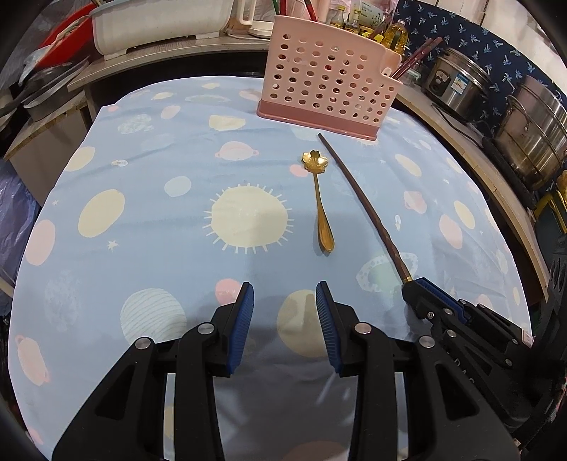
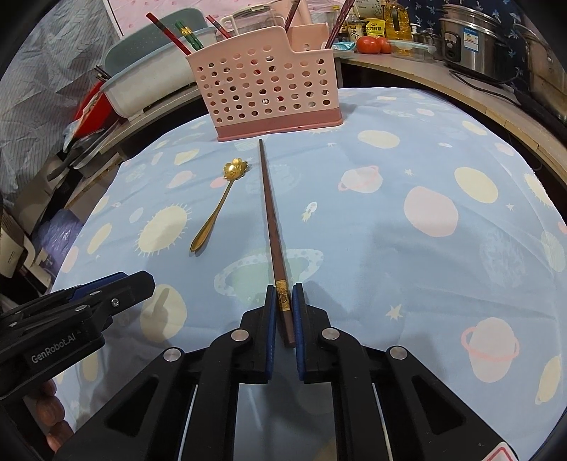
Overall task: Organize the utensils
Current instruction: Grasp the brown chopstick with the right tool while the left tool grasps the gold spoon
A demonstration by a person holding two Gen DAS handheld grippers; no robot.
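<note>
On the desk, your left claw hangs partly spread, gripping nothing. Your right claw pinches the chopstick at its gold-banded end. The spoon lies between basket and left claw.

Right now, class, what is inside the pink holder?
Several chopsticks stand inside the pink holder, their upper ends above the rim. Their lower ends and the holder's floor stay mostly hidden behind its perforated wall.
</note>
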